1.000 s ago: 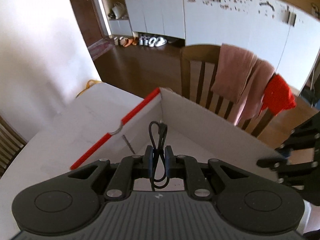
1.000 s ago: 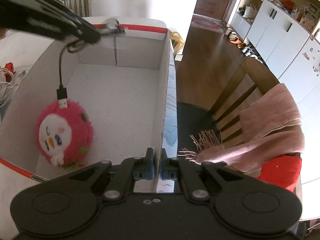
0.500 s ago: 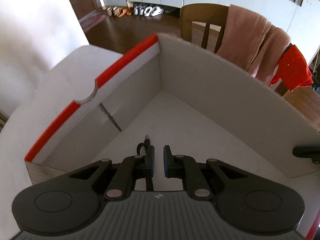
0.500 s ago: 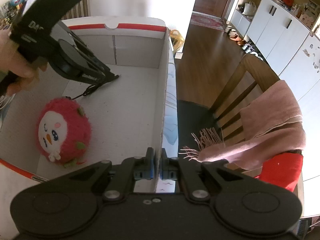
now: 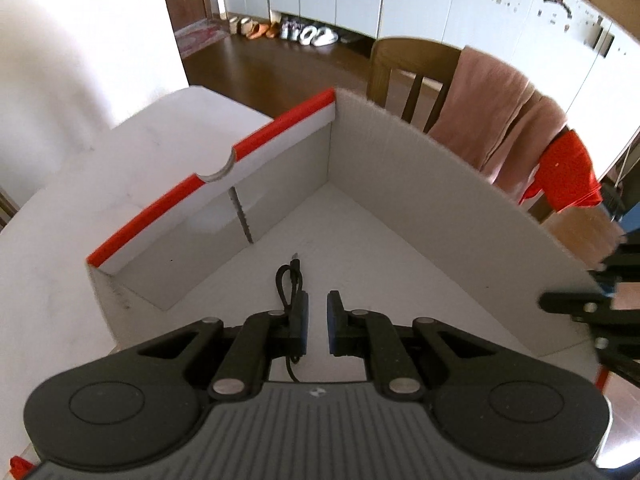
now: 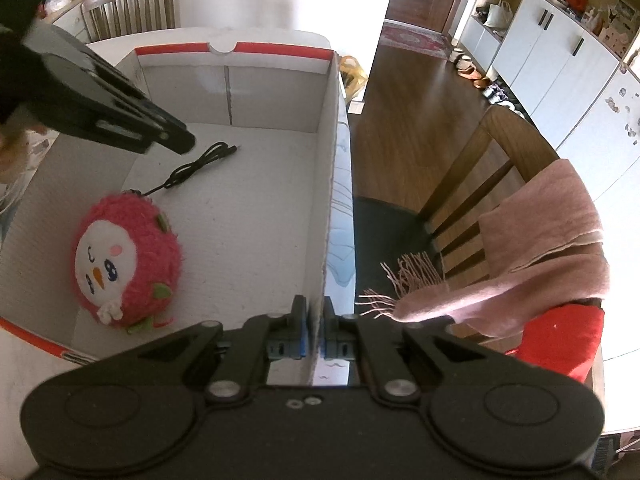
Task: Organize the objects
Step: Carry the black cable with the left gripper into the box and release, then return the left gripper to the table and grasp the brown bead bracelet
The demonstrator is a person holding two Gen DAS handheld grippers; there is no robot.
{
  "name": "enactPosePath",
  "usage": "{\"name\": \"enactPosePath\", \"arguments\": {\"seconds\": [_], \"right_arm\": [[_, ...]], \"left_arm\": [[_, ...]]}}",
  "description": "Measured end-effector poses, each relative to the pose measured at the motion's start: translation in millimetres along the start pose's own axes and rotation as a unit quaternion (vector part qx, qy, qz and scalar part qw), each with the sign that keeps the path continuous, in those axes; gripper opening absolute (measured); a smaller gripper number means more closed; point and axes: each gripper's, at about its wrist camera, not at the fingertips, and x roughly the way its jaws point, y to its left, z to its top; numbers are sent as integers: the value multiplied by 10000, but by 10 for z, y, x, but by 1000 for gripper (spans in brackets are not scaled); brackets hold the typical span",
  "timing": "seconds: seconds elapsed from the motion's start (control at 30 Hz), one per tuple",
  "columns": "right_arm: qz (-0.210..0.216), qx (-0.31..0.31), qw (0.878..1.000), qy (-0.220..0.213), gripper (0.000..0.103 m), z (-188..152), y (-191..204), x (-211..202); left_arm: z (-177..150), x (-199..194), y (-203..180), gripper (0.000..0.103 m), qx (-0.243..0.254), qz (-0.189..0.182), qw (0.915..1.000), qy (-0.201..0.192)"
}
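Note:
A white cardboard box with red rim strips (image 5: 400, 152) (image 6: 328, 140) stands on the table. On its floor lies a black USB cable (image 5: 286, 280) (image 6: 200, 162), loosely folded. A pink plush bird toy (image 6: 128, 260) rests near it, one cable end touching the toy. My left gripper (image 5: 317, 322) (image 6: 180, 144) hovers inside the box just above the cable, jaws nearly together with nothing between them. The cable runs beside and under its left finger. My right gripper (image 6: 315, 328) (image 5: 592, 304) is shut on the top edge of the box's side wall.
A wooden chair (image 6: 480, 184) draped with a pink scarf (image 6: 540, 248) (image 5: 500, 120) and a red cloth (image 5: 568, 176) stands right beside the box. The white table (image 5: 60, 240) extends to the left. Another chair (image 6: 132, 8) stands at the far side.
The left gripper carried the hanging cable down into the box; the cable now lies loose on the floor, out of the jaws. The right gripper has stayed on the wall.

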Motion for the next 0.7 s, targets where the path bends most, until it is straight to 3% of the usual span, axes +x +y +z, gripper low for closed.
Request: {"name": "enactPosePath", "arguments": {"seconds": [0.43,0.5,0.6,0.63,0.7], "right_arm": [[-114,-127,9998,59,7,6,46,25],[-109,-140,9998,62,7,8,48,23],[-115,-168,9998,60,7,10,54,19],[-123,-176,9998,60,7,10,58,17],[-144,-189,9997,60,7,6,74,18]], "left_arm": [[-228,-683,-118,13,-253,34,9982,-548],[-290,-797,-113,18,-319,93,9975,-627],[-394,-976,-113,44,-381,120,9962,-775],[-442,-1051,-116,57,-366,135,9956,-851],[-530,-1185,-121,64,-384,168,9945,-964]]}}
